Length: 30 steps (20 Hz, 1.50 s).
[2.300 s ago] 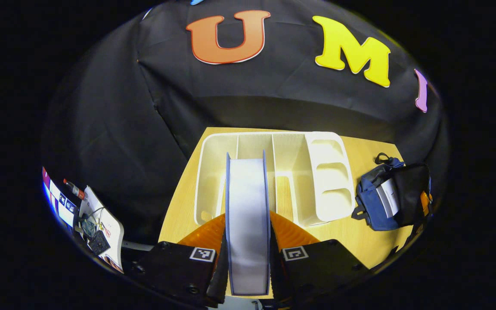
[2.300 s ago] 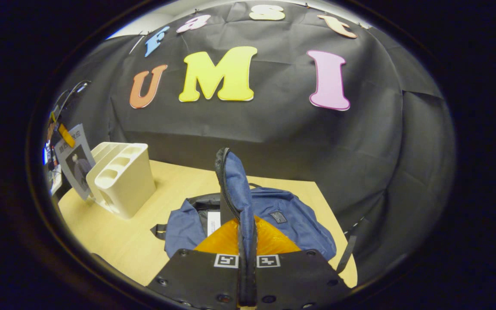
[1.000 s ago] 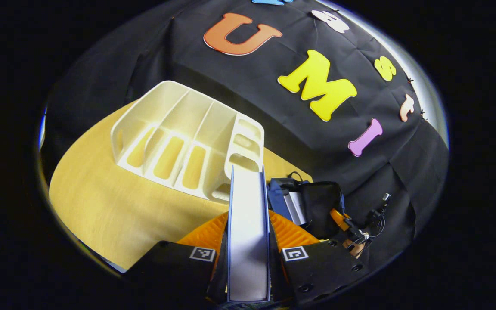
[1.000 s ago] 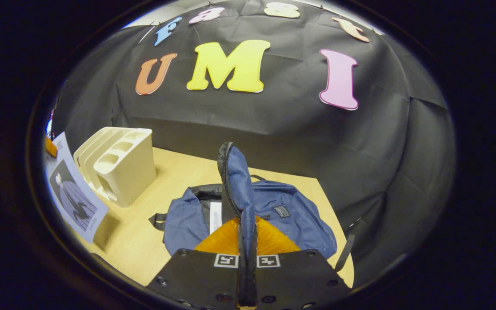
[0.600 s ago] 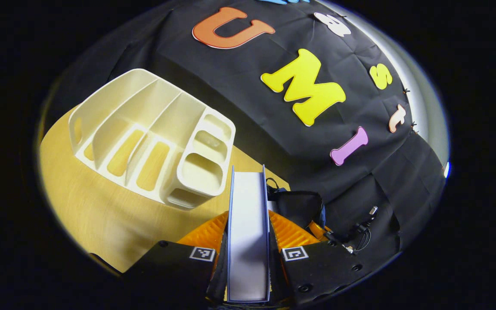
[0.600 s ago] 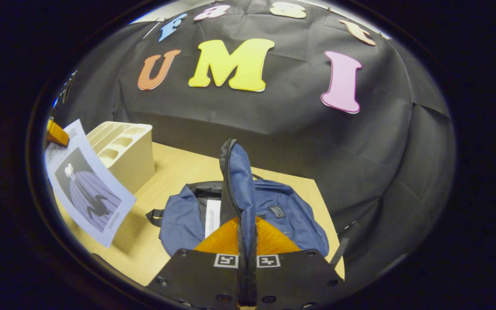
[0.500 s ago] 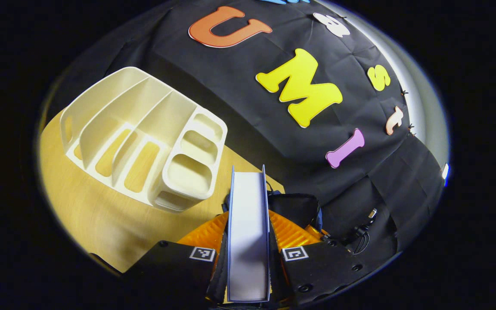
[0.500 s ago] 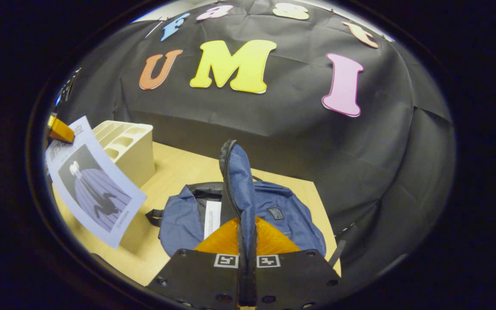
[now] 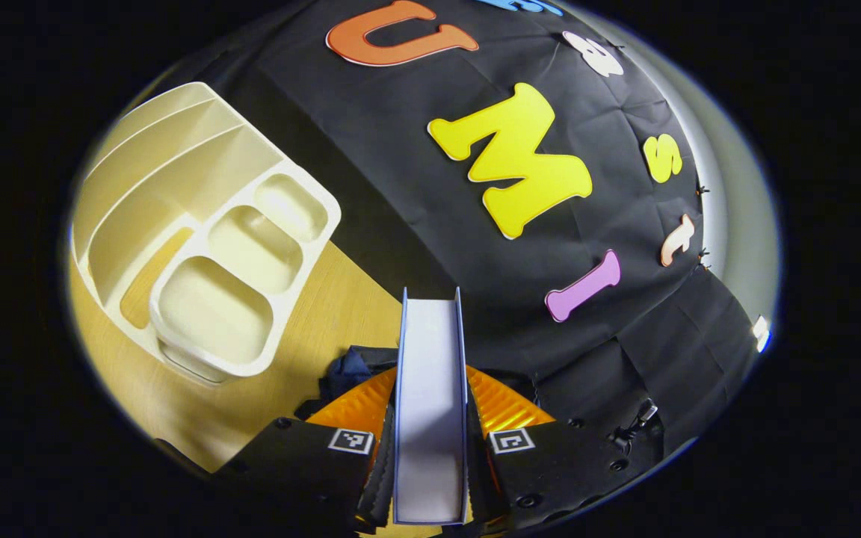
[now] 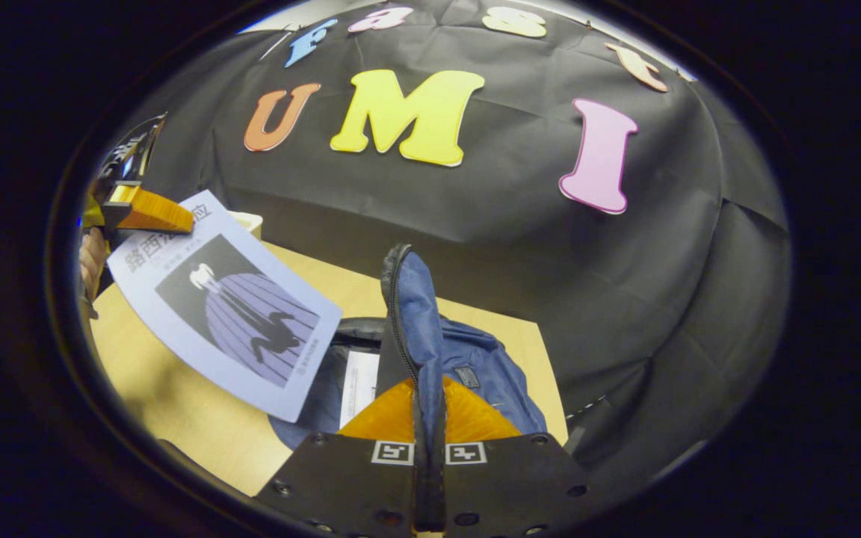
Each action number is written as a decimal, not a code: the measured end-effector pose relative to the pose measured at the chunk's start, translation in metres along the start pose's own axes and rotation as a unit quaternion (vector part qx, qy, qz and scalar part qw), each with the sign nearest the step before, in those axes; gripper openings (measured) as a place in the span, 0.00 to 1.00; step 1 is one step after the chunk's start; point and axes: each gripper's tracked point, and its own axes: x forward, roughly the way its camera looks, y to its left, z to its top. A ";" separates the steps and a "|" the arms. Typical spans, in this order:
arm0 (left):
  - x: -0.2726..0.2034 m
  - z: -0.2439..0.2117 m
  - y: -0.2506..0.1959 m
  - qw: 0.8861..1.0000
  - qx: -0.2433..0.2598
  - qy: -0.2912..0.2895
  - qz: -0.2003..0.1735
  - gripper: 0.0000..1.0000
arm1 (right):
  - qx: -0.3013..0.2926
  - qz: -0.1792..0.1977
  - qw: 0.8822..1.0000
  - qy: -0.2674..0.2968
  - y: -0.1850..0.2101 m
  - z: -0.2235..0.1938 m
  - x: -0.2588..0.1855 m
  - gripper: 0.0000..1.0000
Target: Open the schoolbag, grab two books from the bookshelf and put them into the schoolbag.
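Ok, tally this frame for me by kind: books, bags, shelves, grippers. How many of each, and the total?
Books: 2, the held book and the white book in the bag
Schoolbag: 1
Bookshelf: 1
Grippers: 2, the left gripper and the right gripper
Total: 6

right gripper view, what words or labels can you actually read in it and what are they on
"路西": the start of the big title on the book cover; the characters after it are too blurred to read.
Small print on the cover: too small to read.
Patch on the schoolbag: too small to read.
Square markers at the bottom of the view: patterns, no words.
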 end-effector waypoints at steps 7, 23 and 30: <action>0.057 -0.032 0.013 0.999 -0.033 0.016 0.011 0.42 | 0.001 -0.003 1.000 -0.007 -0.001 0.011 -0.004 0.00; 0.102 -0.098 0.027 0.997 0.051 -0.002 0.056 0.43 | 0.000 -0.006 0.999 -0.053 0.017 0.040 -0.018 0.01; 0.131 -0.128 0.028 0.996 0.059 -0.011 0.062 0.43 | 0.010 0.009 0.998 -0.066 0.023 0.045 -0.022 0.01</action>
